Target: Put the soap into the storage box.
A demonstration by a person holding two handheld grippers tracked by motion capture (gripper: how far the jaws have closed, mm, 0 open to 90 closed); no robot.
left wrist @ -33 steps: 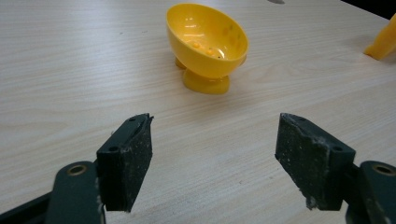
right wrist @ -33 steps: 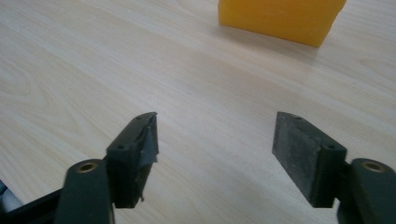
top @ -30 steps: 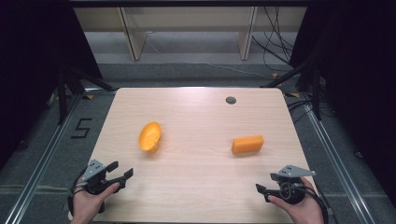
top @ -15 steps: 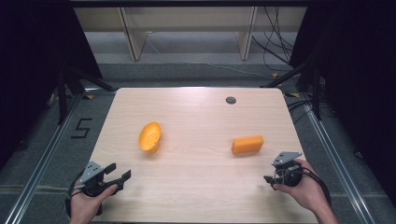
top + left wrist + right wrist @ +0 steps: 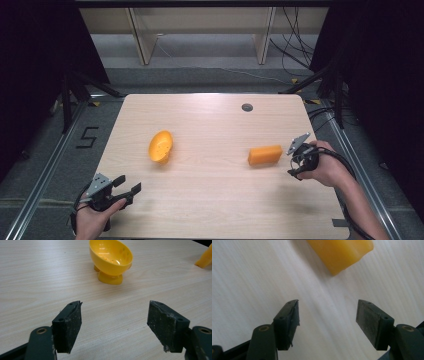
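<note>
A small yellow-orange bowl [image 5: 160, 146] lies tipped on its side left of the table's middle; the left gripper view shows the bowl [image 5: 111, 260] with its hollow turned toward the camera. An orange block [image 5: 265, 155] rests to the right of the middle, and its end [image 5: 340, 252] sits just ahead of the right jaws. My right gripper [image 5: 294, 161] hovers right beside the block's right end, open and empty [image 5: 327, 323]. My left gripper [image 5: 127, 187] is at the near left edge, open [image 5: 115, 327], pointing toward the bowl from a distance.
The light wooden table [image 5: 210, 200] has a round dark grommet [image 5: 247, 107] near its far edge. Cables [image 5: 345, 165] trail from the right hand past the table's right edge. A shelf frame [image 5: 200, 35] stands beyond the far edge, and metal rails [image 5: 45, 170] flank the table.
My right gripper has travelled from the near right corner forward and up to the orange block's right end. The left gripper has barely shifted.
</note>
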